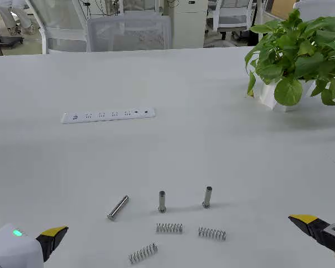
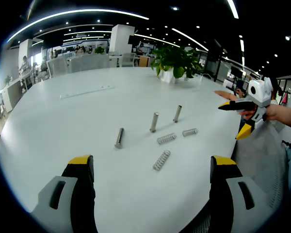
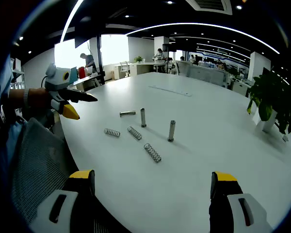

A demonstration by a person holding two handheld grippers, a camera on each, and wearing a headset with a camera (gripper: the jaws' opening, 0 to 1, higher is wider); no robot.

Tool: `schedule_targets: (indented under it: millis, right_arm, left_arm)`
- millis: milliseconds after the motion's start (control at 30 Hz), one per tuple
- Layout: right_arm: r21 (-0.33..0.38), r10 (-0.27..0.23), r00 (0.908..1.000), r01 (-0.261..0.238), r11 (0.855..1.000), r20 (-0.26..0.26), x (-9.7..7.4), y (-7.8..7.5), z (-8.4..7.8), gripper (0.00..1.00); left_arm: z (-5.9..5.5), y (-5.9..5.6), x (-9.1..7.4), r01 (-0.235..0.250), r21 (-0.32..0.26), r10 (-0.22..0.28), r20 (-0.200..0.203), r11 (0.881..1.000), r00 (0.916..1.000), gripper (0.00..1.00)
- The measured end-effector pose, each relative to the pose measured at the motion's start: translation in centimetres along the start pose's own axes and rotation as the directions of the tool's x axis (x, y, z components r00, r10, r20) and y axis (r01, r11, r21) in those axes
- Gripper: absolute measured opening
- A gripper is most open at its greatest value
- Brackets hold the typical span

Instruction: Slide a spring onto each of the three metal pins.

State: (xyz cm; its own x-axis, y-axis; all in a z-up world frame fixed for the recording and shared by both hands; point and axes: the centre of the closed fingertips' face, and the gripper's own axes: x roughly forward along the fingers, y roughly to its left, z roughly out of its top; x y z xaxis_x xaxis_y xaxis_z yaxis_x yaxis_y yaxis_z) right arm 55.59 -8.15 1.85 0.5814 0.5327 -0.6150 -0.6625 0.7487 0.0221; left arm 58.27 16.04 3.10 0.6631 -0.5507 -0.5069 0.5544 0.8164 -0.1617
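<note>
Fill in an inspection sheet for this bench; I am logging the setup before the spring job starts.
Surface: white table, evenly lit.
Job's things: left pin lying flat; middle pin and right pin upright; near spring, middle spring and right spring lying loose, none on a pin.
Clutter: power strip; potted plant at the far right.
Grippers: left claw and right claw both open, holding nothing, apart from the parts.
Cables: nothing seen.
Surroundings: mesh chairs beyond the table; open office.
</note>
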Motion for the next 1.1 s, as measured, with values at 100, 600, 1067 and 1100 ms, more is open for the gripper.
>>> schedule_targets:
  millis: [100,600,1067,1100]
  right_arm:
    - [0.004,-0.001,1.0000,0.001,1.000,0.000,0.0,0.0,0.0,0.99]
    - [0.016,-0.024,0.9996,0.024,1.000,-0.016,-0.2,-1.1,-0.4,0.99]
    - [0.000,-0.011,0.9990,0.011,1.000,-0.044,-0.1,-1.3,-0.7,0.99]
    - [-0.003,-0.010,0.9989,0.010,1.000,-0.045,-0.1,-1.3,-0.8,0.99]
  left_arm:
    - [0.0,0.1,-0.1,0.000,0.007,0.000,-0.001,1.000,1.0000,0.99]
    - [-0.4,1.0,-0.4,-0.016,-0.014,0.016,0.008,1.000,0.9998,0.99]
    - [-1.2,1.1,0.0,0.004,-0.008,-0.004,-0.027,1.000,0.9996,0.98]
    - [-1.2,1.2,0.2,0.005,-0.005,-0.005,-0.030,1.000,0.9995,0.98]
